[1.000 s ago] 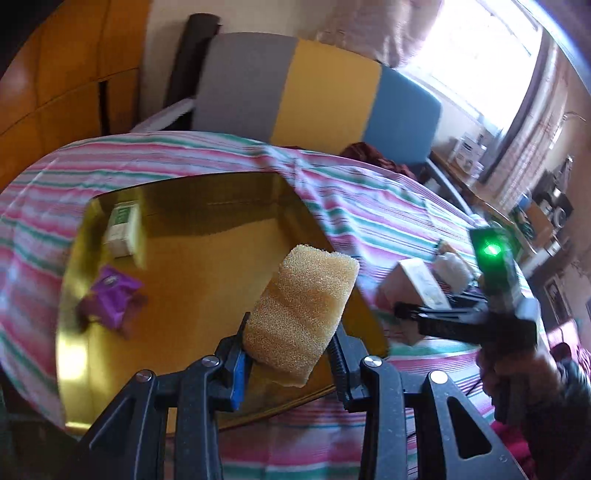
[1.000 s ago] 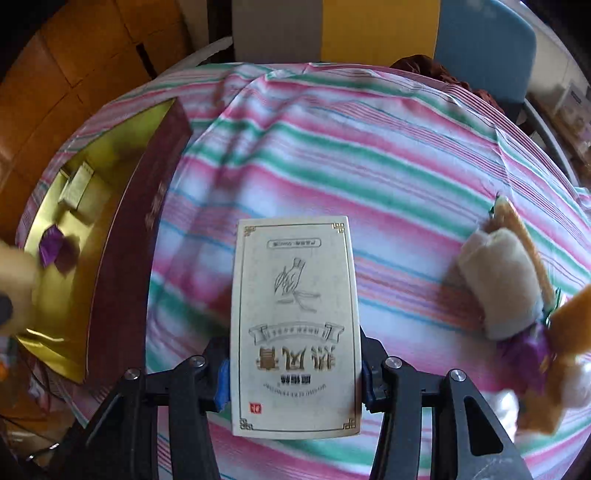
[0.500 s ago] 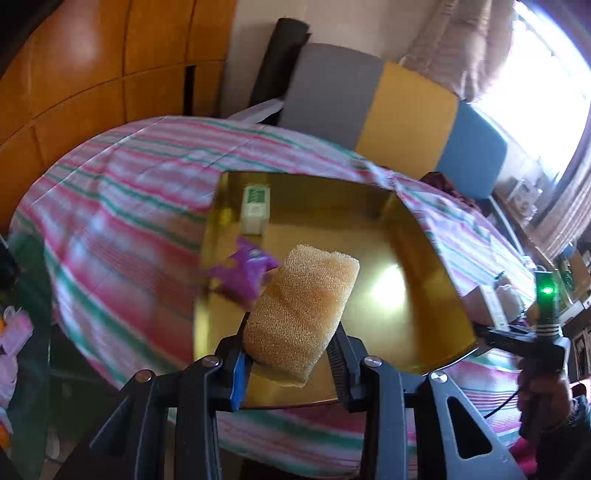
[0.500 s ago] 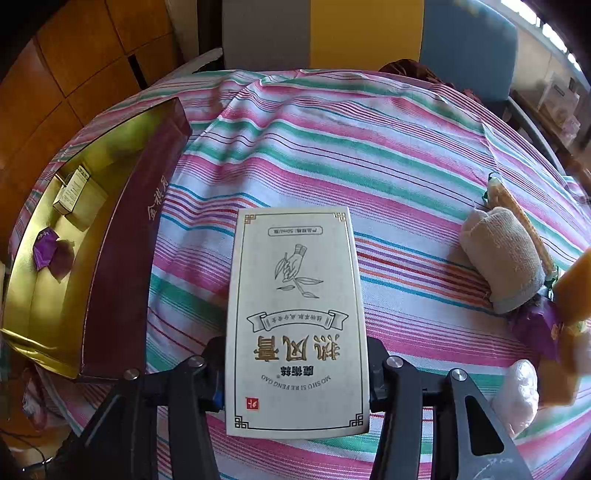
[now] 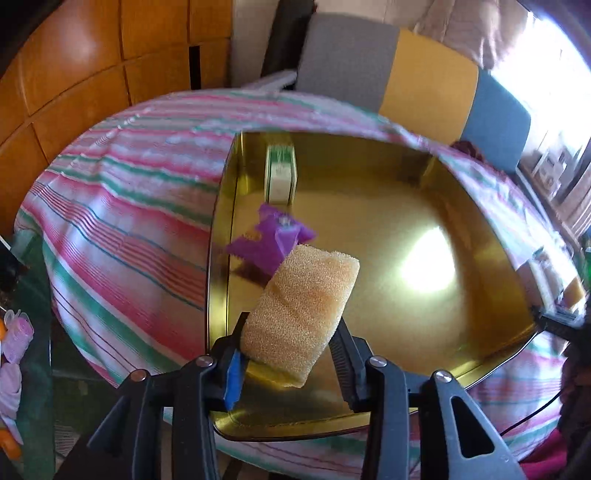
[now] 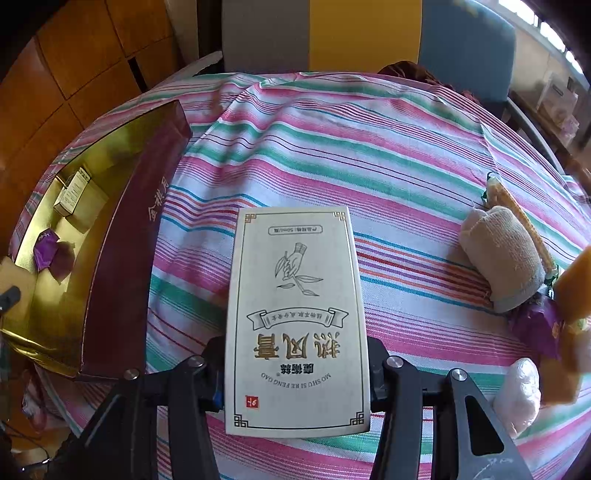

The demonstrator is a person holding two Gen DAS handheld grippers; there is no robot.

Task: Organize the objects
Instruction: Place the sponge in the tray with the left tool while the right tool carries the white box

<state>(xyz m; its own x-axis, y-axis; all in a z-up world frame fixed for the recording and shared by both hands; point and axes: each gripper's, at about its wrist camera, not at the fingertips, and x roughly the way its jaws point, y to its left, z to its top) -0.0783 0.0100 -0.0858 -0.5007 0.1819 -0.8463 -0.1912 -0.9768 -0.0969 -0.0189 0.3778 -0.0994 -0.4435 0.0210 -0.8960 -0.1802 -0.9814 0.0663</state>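
Room: wood-panelled wall at upper left of both views, a grey, yellow and blue chair back (image 6: 365, 33) along the top, bright window at upper right.
Surface: a table under a pink, green and white striped tablecloth (image 6: 369, 155) fills the middle of both views.
Gold box: one large open box (image 5: 221, 236) with a shiny gold lining and dark red outer wall; centre of the left wrist view, left edge of the right wrist view.
White carton: one printed carton (image 6: 297, 321), lower centre of the right wrist view, clamped between the jaws of the right gripper (image 6: 297, 373) above the cloth, outside the box.
Sponge: one yellow sponge (image 5: 301, 315), lower centre of the left wrist view, squeezed between the jaws of the left gripper (image 5: 291, 354) over the near part of the box.
Rolled cloth: one beige roll (image 6: 502, 254) at the right edge of the right wrist view, in a loose cluster.
Small box: one green and white box (image 5: 280, 177) at the box's far left corner.
Purple wrapper: one (image 5: 273, 236) inside the box; another (image 6: 535, 321) in the cluster.
Done: apparently two items are stowed.
Left: sponge and carton not yet released; the cluster, with further small pieces too unclear to count, remains on the cloth.
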